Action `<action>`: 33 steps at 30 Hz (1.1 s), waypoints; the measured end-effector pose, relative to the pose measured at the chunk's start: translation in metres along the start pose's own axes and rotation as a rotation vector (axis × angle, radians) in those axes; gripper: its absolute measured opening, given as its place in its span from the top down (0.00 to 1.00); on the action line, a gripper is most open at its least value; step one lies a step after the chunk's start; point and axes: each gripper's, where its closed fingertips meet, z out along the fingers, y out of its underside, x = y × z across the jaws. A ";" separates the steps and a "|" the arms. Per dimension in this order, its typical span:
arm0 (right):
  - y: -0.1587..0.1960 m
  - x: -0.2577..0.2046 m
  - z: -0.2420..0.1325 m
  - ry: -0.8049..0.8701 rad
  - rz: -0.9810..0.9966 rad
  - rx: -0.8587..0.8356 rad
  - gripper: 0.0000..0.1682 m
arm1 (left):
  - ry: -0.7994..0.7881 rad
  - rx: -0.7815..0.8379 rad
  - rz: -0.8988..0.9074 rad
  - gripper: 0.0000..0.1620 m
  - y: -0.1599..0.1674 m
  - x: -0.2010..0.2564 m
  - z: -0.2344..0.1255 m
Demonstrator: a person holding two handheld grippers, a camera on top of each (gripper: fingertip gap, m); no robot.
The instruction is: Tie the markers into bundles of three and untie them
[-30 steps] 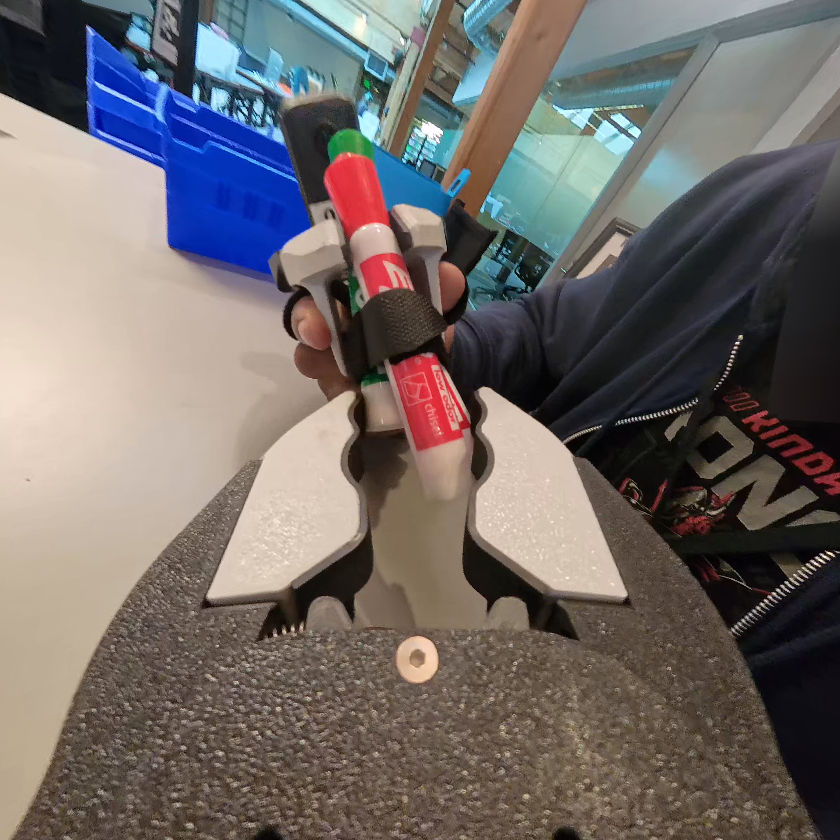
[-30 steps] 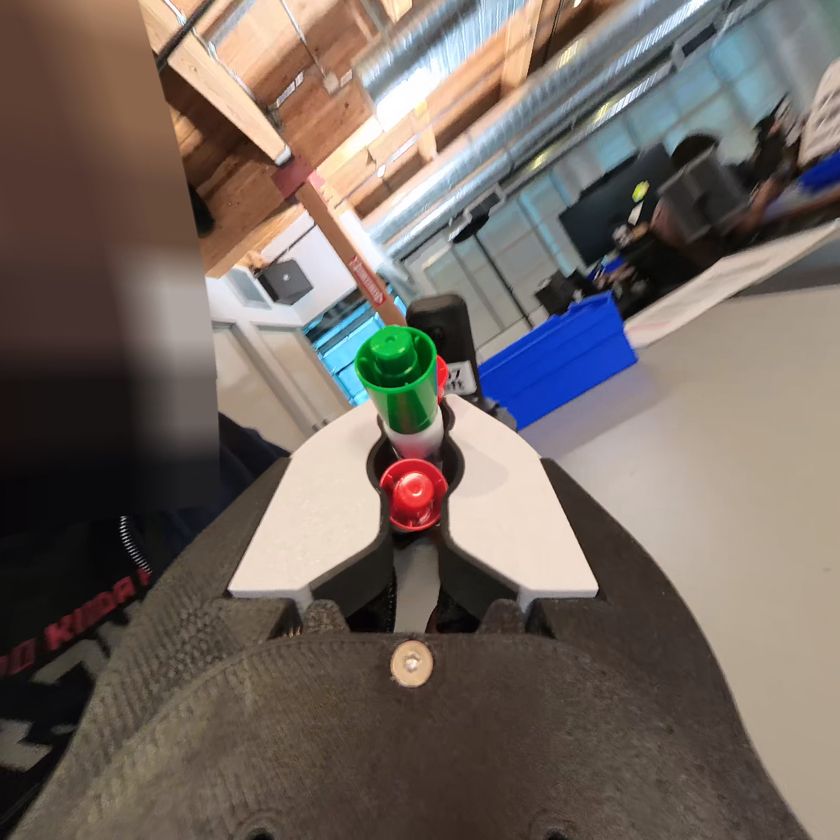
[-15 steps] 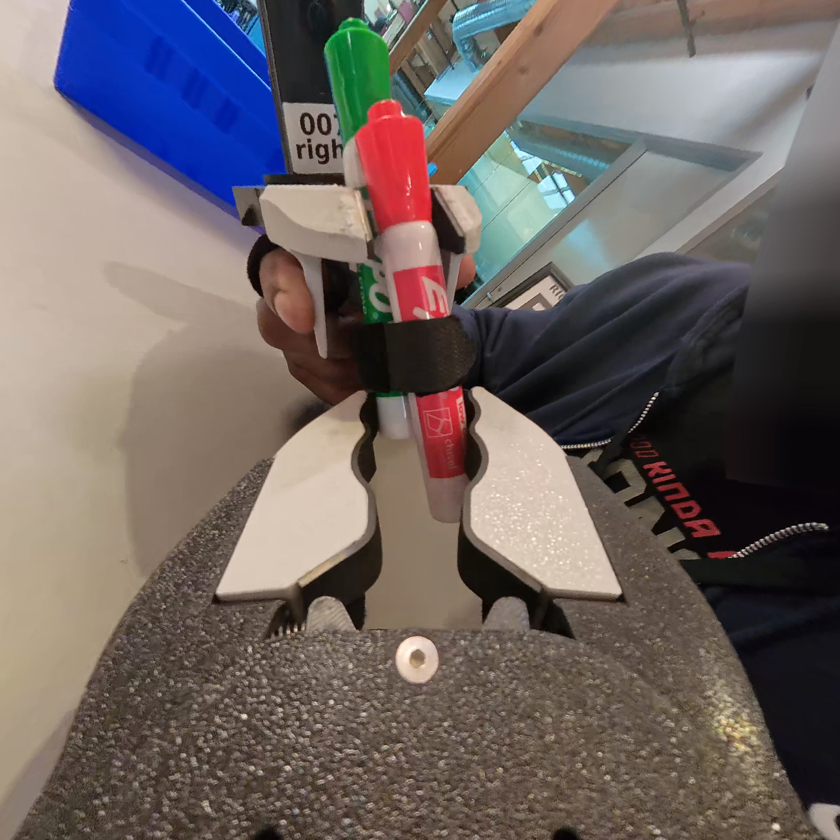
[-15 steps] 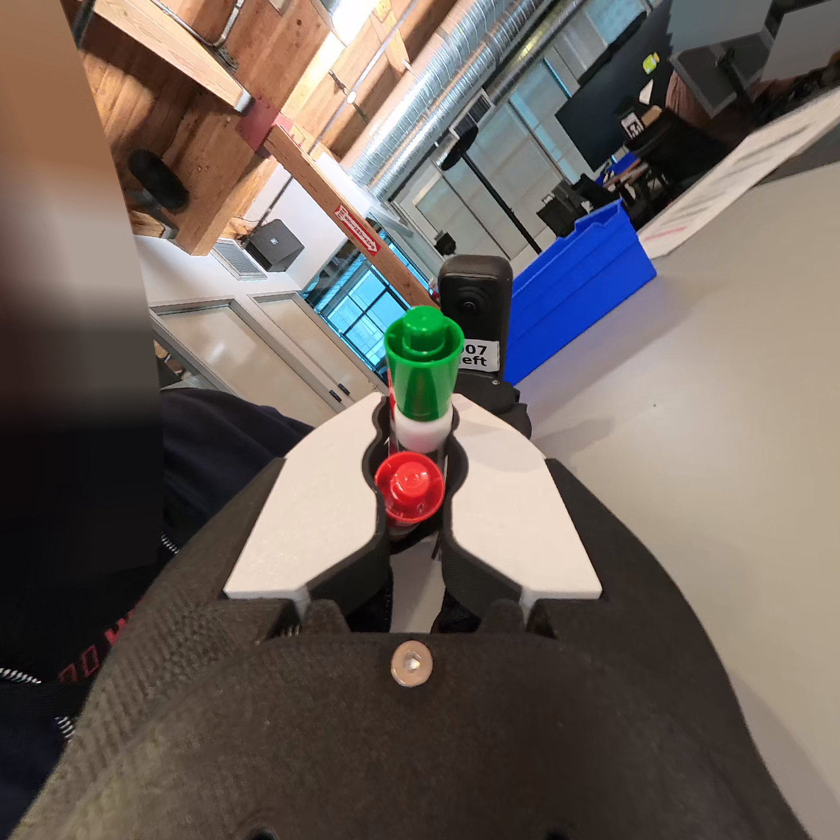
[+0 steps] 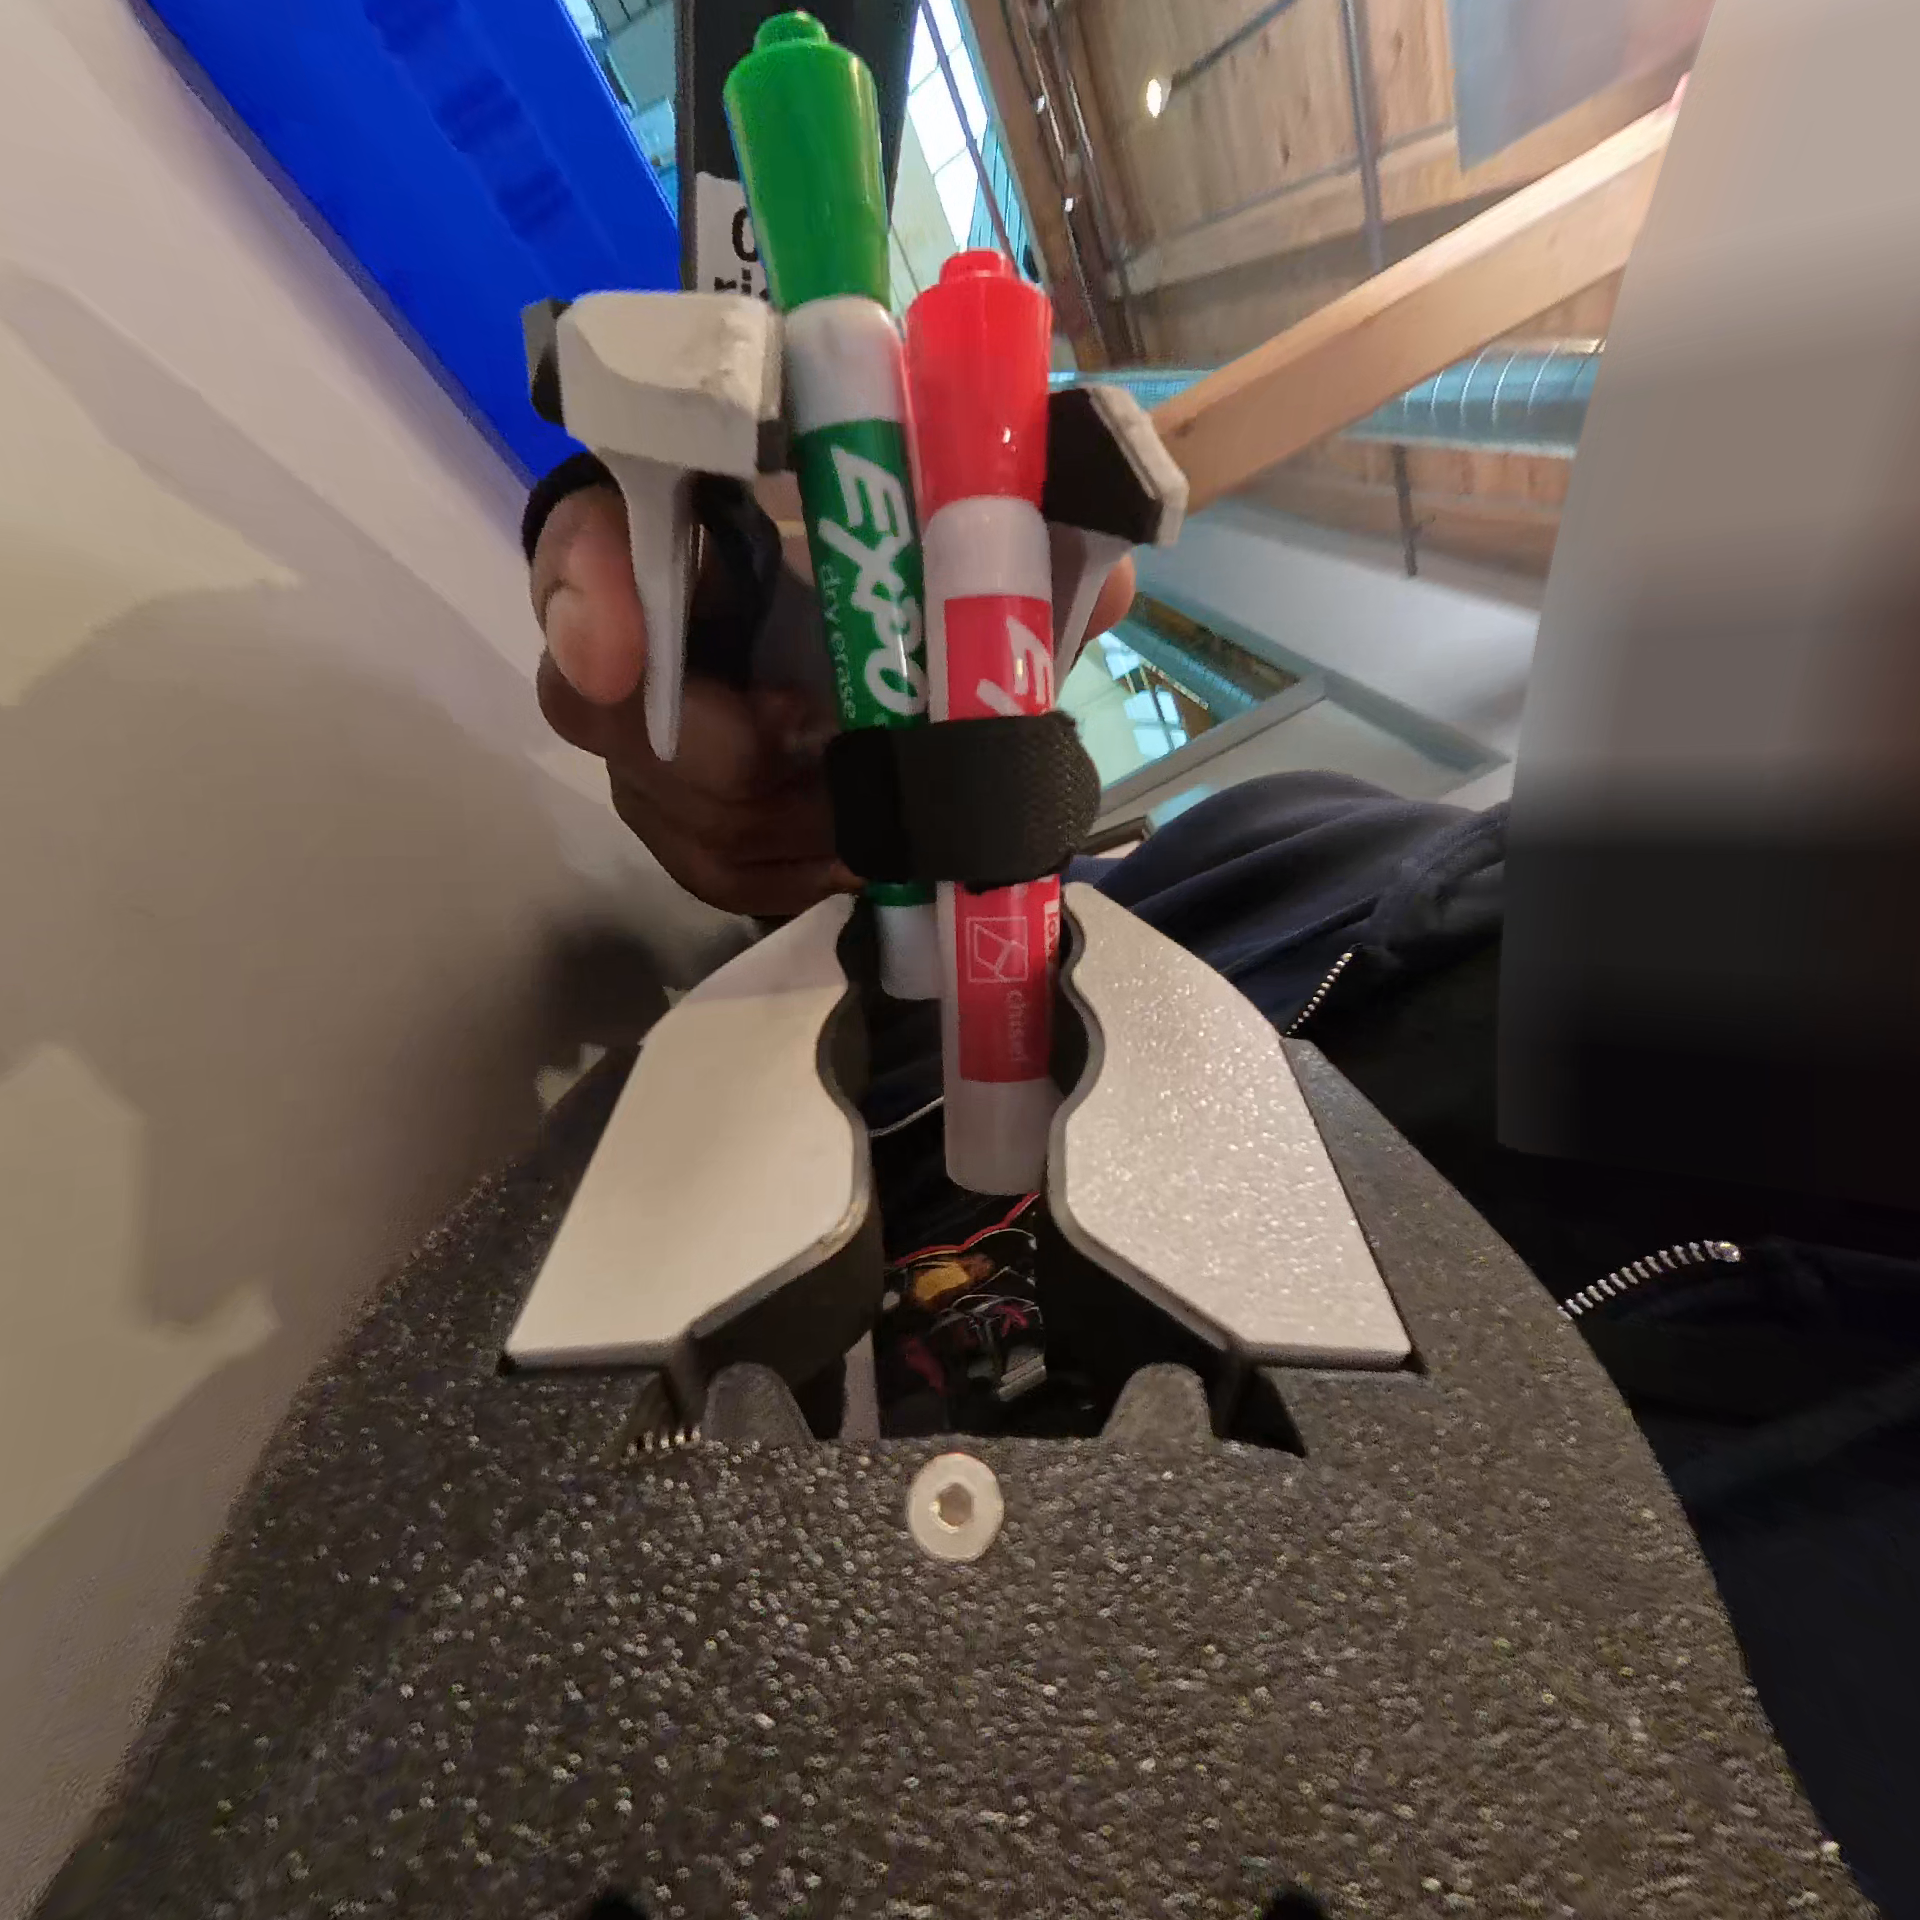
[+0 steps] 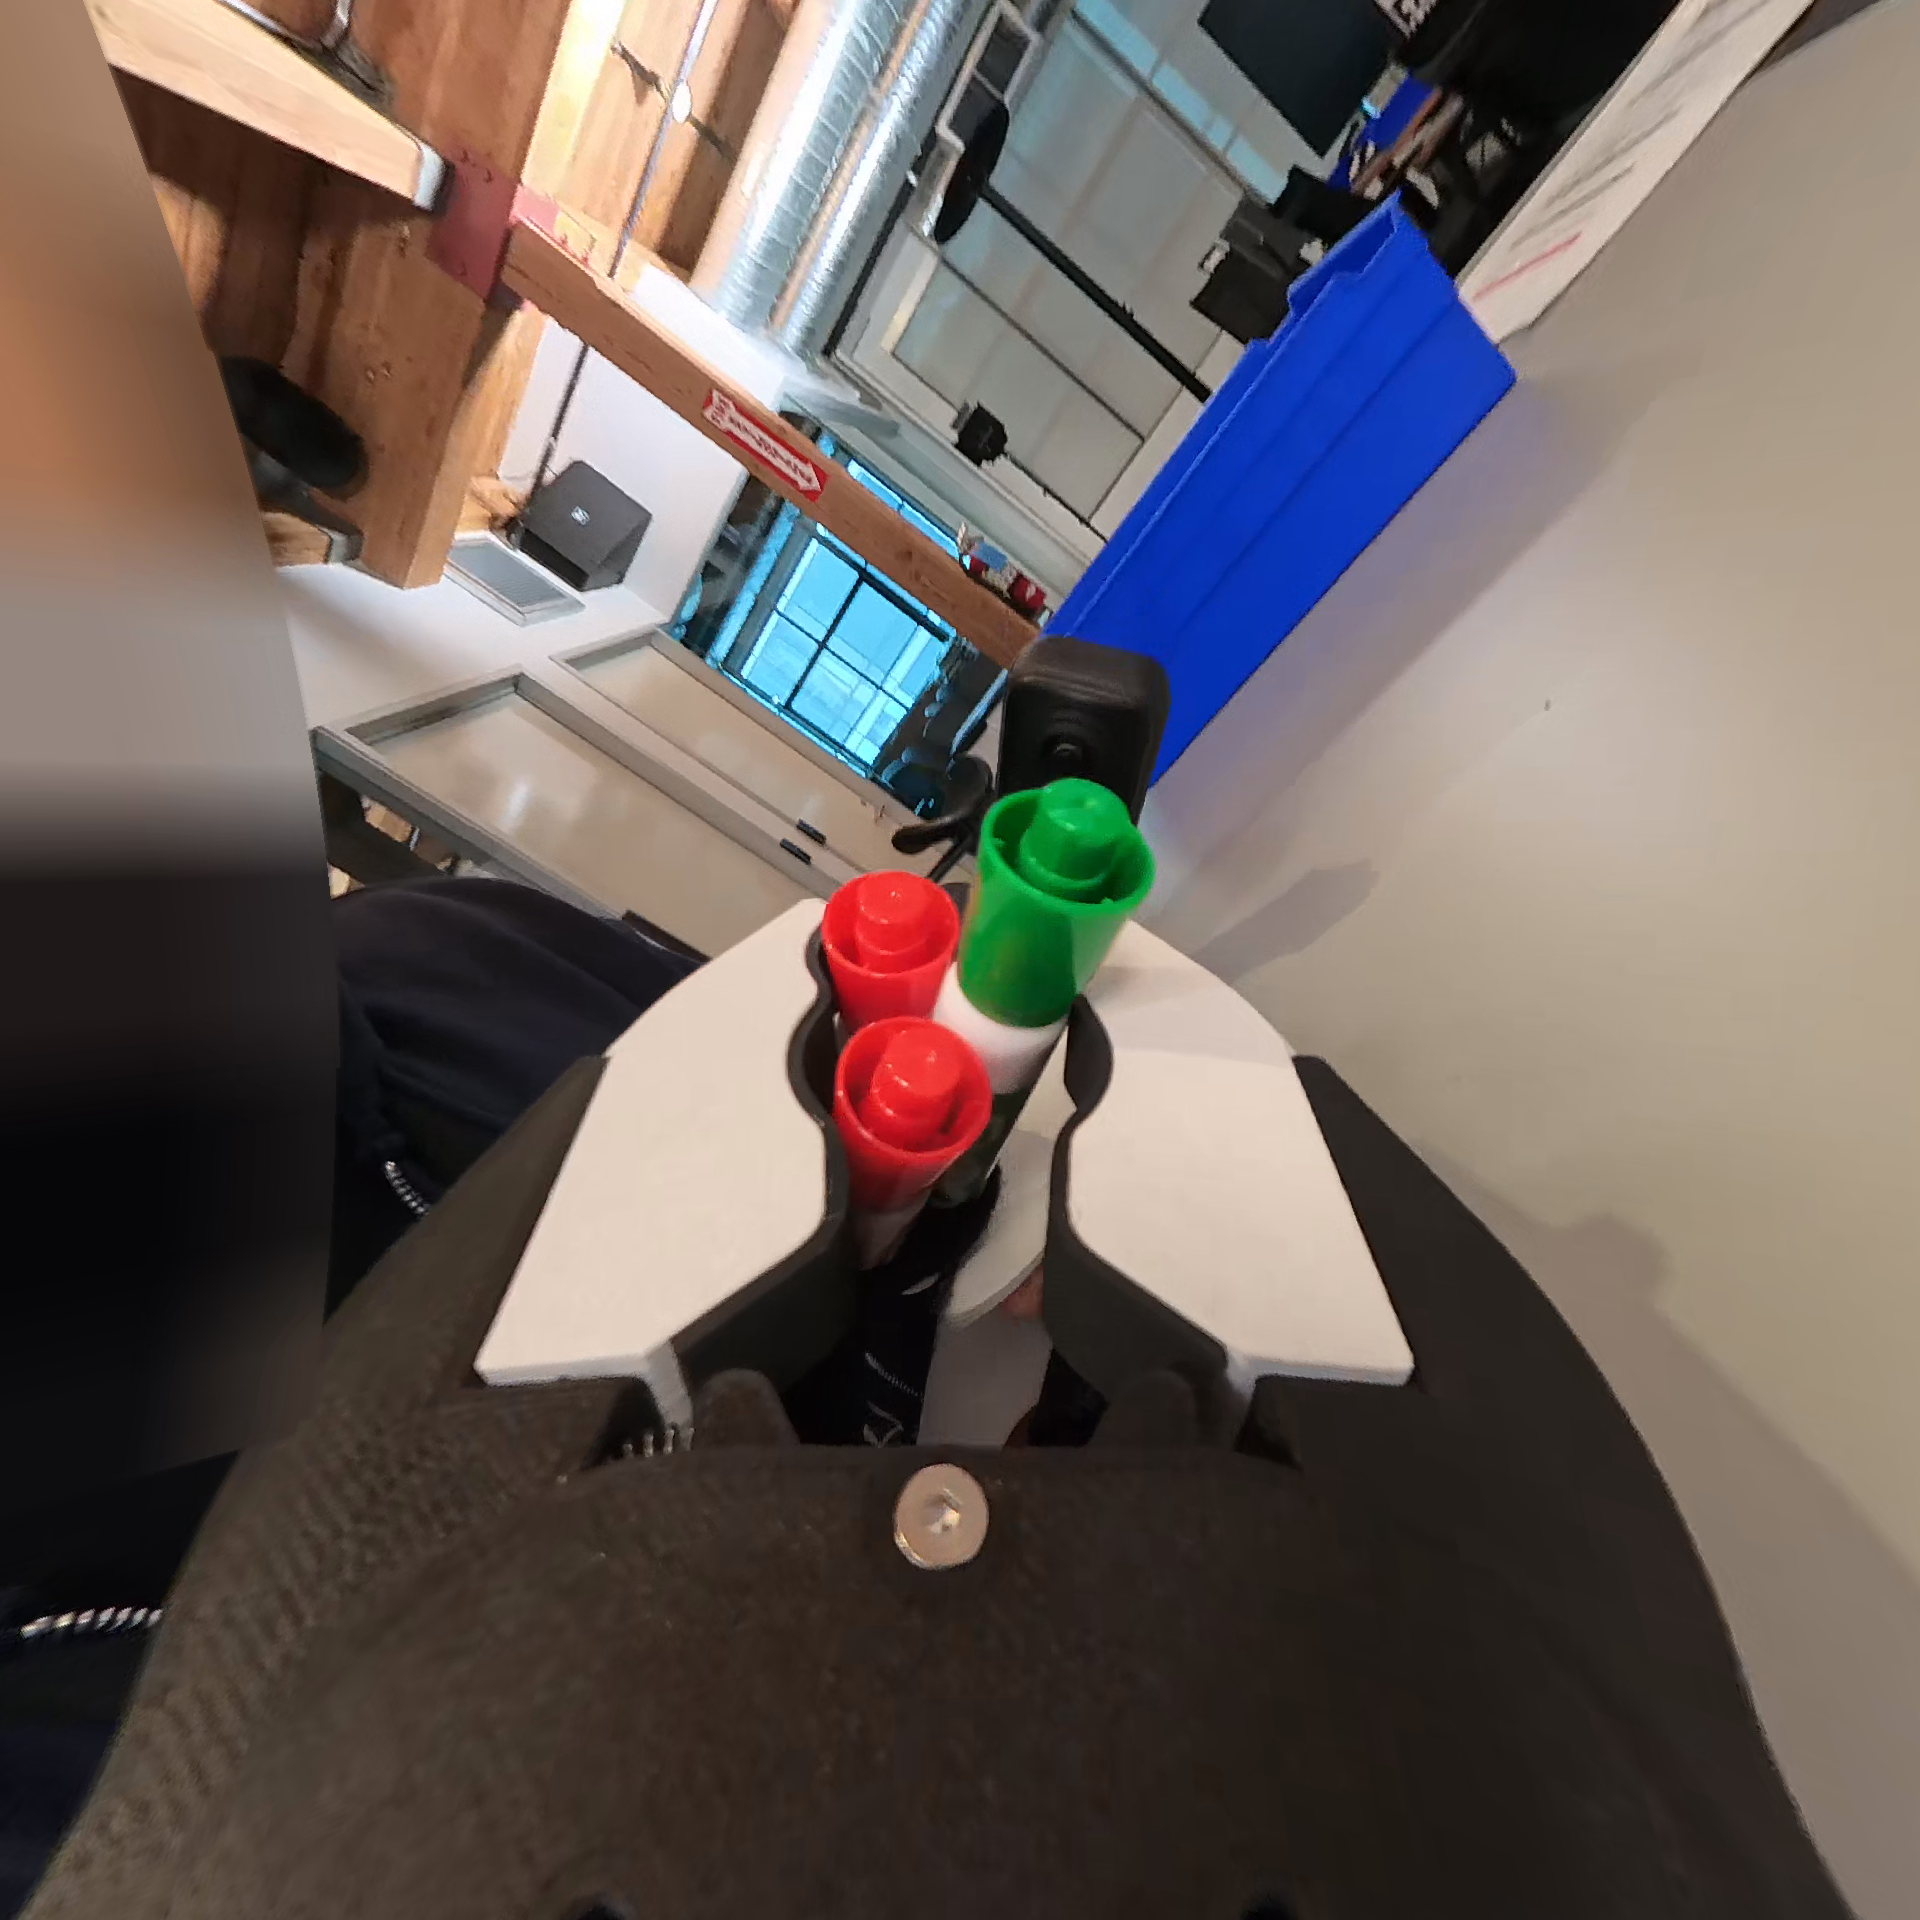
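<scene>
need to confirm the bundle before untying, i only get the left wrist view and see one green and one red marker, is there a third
Observer: Yes. The right wrist view shows a second red cap beside the first red cap and the green cap.
Operator: is the right gripper holding them
Observer: The right gripper is closed around all three marker tops.
Operator: anything on the table behind
Observer: A blue bin stands on the table, with a white sheet lying past it.
</scene>
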 end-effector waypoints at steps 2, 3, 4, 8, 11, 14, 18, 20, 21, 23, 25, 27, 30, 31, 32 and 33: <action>0.006 -0.002 -0.001 0.007 0.005 -0.012 0.75 | -0.003 0.042 -0.025 0.81 0.006 0.002 0.003; 0.009 -0.004 -0.001 0.003 0.010 -0.014 0.75 | -0.002 0.058 -0.034 0.81 0.008 0.004 0.004; 0.011 -0.005 -0.002 0.002 0.014 -0.016 0.75 | -0.009 0.071 -0.039 0.81 0.011 0.004 0.005; 0.023 -0.013 -0.005 -0.001 0.006 -0.024 0.73 | -0.030 0.095 -0.023 0.81 0.023 0.009 0.009; 0.030 -0.023 -0.006 -0.012 -0.028 -0.037 0.73 | -0.041 0.090 0.008 0.81 0.031 0.014 0.011; 0.034 -0.033 -0.009 -0.039 -0.055 -0.025 0.71 | -0.047 0.073 0.041 0.81 0.038 0.019 0.013; 0.030 -0.042 -0.016 -0.039 -0.095 0.043 0.67 | -0.046 0.076 0.040 0.82 0.045 0.024 0.017; 0.025 -0.043 -0.022 -0.012 -0.145 0.093 0.65 | -0.045 0.079 0.033 0.82 0.048 0.026 0.019; 0.022 -0.044 -0.026 0.005 -0.196 0.118 0.64 | -0.039 0.079 0.028 0.82 0.050 0.027 0.020; 0.016 -0.047 -0.034 0.048 -0.311 0.156 0.67 | -0.033 0.077 0.022 0.82 0.054 0.029 0.022; 0.011 -0.052 -0.042 0.070 -0.404 0.186 0.68 | -0.022 0.085 0.011 0.82 0.057 0.030 0.023; 0.009 -0.057 -0.047 0.073 -0.457 0.192 0.67 | -0.013 0.098 -0.002 0.82 0.058 0.030 0.023; 0.011 -0.053 -0.049 0.088 -0.455 0.185 0.67 | 0.002 0.114 -0.020 0.82 0.059 0.030 0.024; 0.011 -0.053 -0.049 0.079 -0.446 0.186 0.67 | 0.000 0.116 -0.021 0.82 0.059 0.030 0.024; 0.012 -0.054 -0.049 0.067 -0.437 0.187 0.67 | -0.002 0.118 -0.020 0.82 0.059 0.029 0.024; 0.013 -0.056 -0.050 0.051 -0.429 0.187 0.65 | -0.004 0.124 -0.015 0.82 0.058 0.029 0.023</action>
